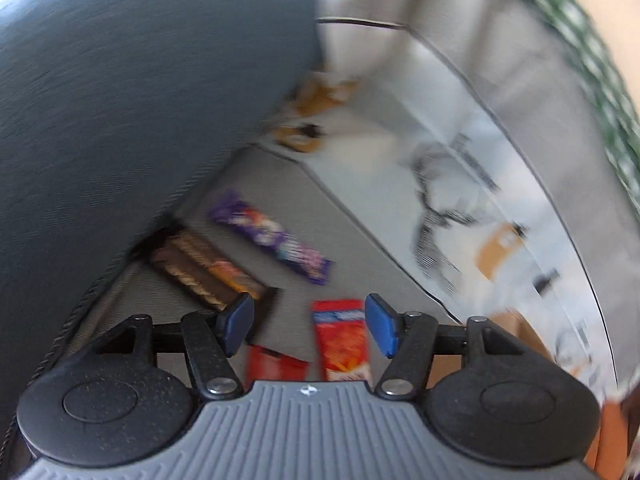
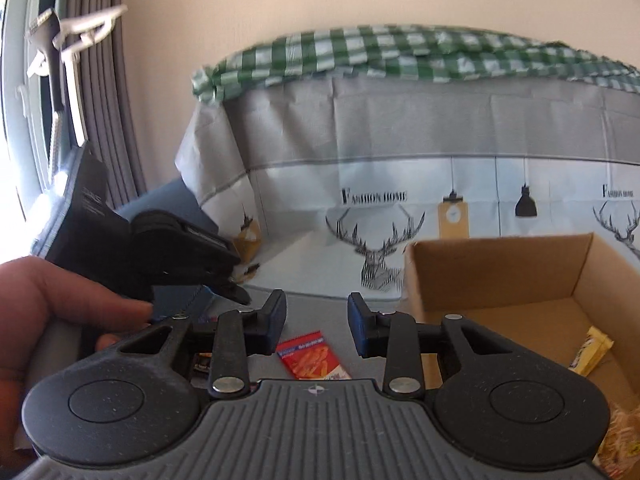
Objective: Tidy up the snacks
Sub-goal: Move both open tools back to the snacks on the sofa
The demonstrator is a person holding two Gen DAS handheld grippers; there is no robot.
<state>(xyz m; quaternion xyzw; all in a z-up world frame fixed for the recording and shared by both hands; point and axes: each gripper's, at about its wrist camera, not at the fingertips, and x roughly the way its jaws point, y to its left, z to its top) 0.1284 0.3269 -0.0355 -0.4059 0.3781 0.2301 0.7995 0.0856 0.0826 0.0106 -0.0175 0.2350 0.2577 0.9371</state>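
Below the left gripper (image 1: 310, 326), glossy wrappers lie flat on grey cloth.
Both claws gape empty; right gripper (image 2: 317, 322) faces a brown cardboard box (image 2: 496, 268).

Both wrist views share red snack packet (image 1: 344, 340).

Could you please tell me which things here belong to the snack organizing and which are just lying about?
Part of the job: purple bar, brown biscuit pack, red snack packet, cardboard box, yellow packet already inside it.

Just there: deer-print cover, green checked cloth, curtain.
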